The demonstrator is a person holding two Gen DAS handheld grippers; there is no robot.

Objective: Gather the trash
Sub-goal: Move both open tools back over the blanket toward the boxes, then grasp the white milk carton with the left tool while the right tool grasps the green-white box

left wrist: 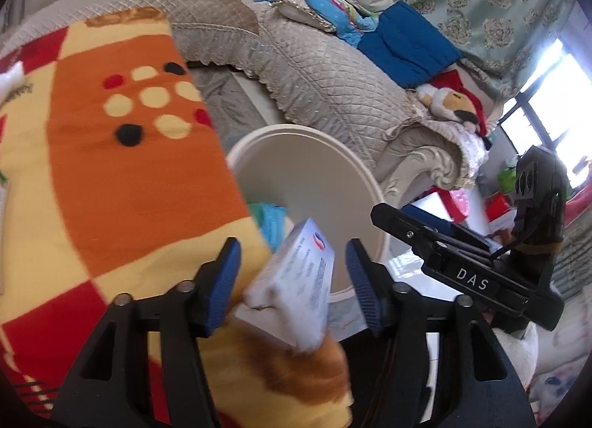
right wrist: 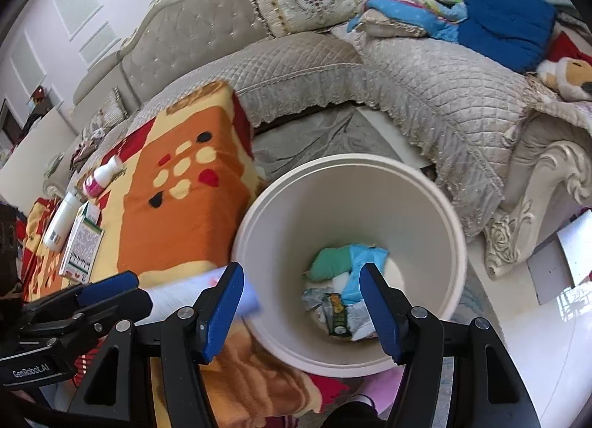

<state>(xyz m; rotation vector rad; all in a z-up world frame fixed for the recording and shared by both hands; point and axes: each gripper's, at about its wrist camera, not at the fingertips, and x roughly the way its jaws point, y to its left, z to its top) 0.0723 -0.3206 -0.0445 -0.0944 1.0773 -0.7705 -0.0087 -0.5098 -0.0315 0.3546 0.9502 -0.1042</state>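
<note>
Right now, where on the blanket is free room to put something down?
The orange blanket is bare between the bin rim and the green box. Its far left edge is crowded: box, white bottle, pink bottle.

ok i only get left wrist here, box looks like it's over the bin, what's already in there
Observer: The right wrist view looks straight down into the white bin. A green packet, a blue packet and crumpled foil wrappers lie at the bottom.
Operator: and is anything left to pick up on the blanket
Observer: Yes. A pink-and-white bottle, a white bottle and a green-and-white box lie close together on the blanket.
</note>
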